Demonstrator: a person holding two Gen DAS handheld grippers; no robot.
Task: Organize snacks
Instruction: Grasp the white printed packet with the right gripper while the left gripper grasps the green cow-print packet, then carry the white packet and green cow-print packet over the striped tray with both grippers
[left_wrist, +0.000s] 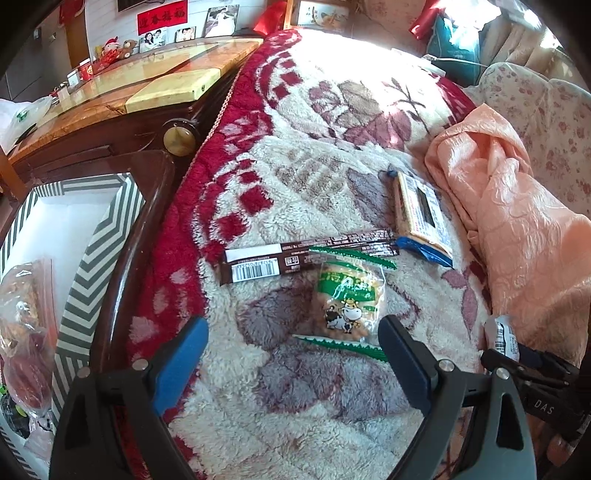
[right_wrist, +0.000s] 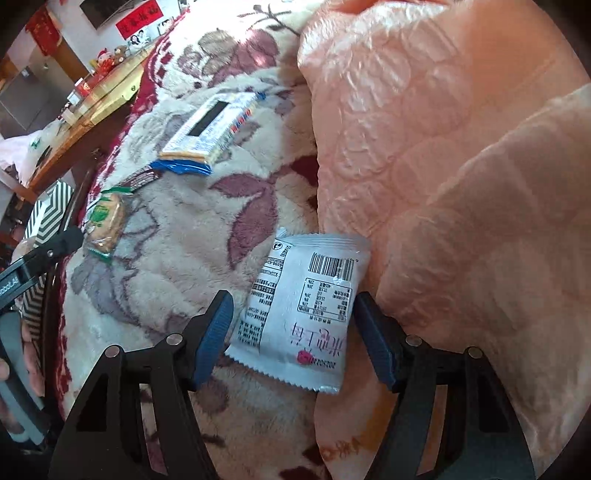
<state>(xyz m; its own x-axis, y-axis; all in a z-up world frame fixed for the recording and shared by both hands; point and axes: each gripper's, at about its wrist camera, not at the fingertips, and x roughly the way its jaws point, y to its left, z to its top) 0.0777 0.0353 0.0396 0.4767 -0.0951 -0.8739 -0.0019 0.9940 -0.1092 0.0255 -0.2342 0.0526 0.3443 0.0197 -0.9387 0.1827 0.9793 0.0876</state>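
A white snack packet (right_wrist: 306, 310) lies printed side up on the fluffy blanket, against a peach quilt. My right gripper (right_wrist: 291, 297) is open and straddles it; the left pad stands clear of its edge and the right pad sits right at the other edge. My left gripper (left_wrist: 293, 321) is open over the blanket, holding nothing. Just beyond its fingertips lies a clear pack with green ends and a cow print (left_wrist: 349, 299). Behind that are a long brown bar (left_wrist: 306, 254) and a blue-ended cracker pack (left_wrist: 421, 218). The white packet (left_wrist: 500, 332) and the right gripper's finger show at the right edge.
A striped box (left_wrist: 92, 258) stands on a dark wooden chair left of the bed, with a clear bag of snacks (left_wrist: 22, 314) in it. The peach quilt (right_wrist: 461, 184) is heaped along the right. A wooden table (left_wrist: 147, 85) stands behind. A hand (right_wrist: 29, 350) holds the left gripper.
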